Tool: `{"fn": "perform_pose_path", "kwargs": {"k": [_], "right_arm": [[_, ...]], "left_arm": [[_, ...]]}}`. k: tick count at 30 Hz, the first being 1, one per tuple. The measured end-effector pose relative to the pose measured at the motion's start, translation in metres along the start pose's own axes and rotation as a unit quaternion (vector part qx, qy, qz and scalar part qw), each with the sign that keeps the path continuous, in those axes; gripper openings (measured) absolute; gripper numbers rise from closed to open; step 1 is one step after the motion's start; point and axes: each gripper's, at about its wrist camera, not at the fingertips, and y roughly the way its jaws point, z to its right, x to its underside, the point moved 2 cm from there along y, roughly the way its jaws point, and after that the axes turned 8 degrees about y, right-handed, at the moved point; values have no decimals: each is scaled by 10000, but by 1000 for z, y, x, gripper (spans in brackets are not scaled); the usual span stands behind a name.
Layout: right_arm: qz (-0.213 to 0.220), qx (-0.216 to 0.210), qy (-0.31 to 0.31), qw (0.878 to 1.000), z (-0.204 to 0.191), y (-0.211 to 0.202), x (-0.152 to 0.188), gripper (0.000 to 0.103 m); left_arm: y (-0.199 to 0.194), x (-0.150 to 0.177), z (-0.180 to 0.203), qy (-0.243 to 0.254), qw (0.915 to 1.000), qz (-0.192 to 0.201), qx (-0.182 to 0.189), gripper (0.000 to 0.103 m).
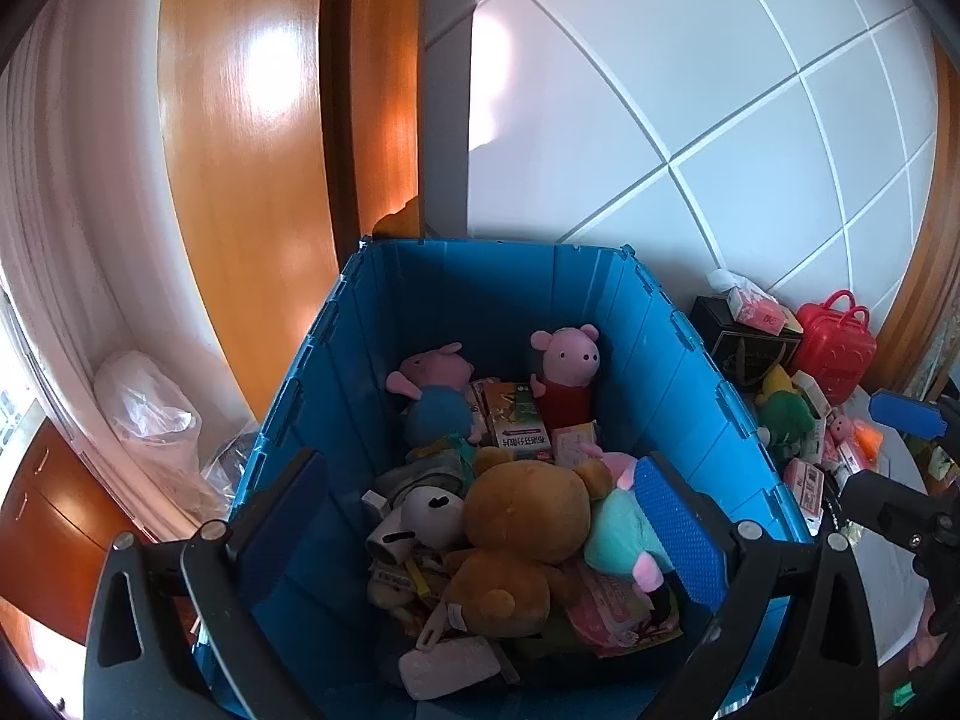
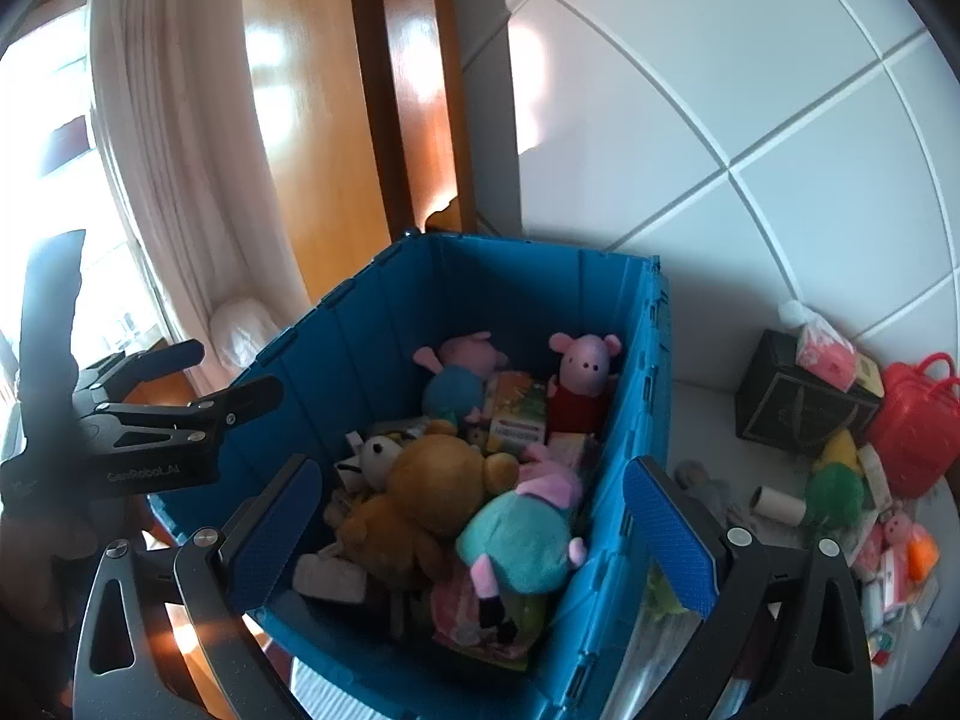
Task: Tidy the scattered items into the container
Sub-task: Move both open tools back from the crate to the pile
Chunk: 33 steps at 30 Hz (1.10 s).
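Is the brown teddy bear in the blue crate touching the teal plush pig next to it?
Touching. In the right wrist view the brown teddy bear presses against the teal plush pig inside the blue crate, with no gap between them.

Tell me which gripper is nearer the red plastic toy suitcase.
Right. The right gripper straddles the blue crate's suitcase-side wall; the left gripper is over the crate's middle, farther from the red plastic toy suitcase.

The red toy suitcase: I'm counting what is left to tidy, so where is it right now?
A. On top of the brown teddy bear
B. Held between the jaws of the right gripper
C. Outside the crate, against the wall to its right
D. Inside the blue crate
C: the red toy suitcase stands outside the blue crate, by the wall among the scattered items.
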Motion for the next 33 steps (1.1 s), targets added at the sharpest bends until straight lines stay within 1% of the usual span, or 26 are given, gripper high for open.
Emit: {"fn": "perform_pose_path", "kwargs": {"k": [6, 11, 14, 17, 24, 27, 33], "right_arm": [[115, -15, 198, 9997, 18, -25, 16, 102], [226, -150, 360, 9990, 31, -42, 32, 102], [241, -205, 380, 9988, 40, -52, 40, 103], [292, -268, 432, 9983, 53, -63, 45, 103], [327, -189, 504, 9980, 97, -86, 57, 103], [363, -29, 529, 9979, 123, -99, 63, 103], [222, 160, 701, 9972, 178, -115, 76, 103]], "left_arm": [[-17, 4, 17, 145, 9998, -35, -101, 103], [-34, 6, 39, 229, 9996, -43, -166, 103], [-44, 7, 56, 248, 9996, -41, -150, 103], [-48, 9, 76, 274, 9996, -74, -37, 103], [-52, 6, 139, 476, 9986, -100, 184, 103], [-51, 3, 170, 587, 9978, -98, 301, 103], [-39, 2, 235, 804, 9950, -187, 567, 103]]}}
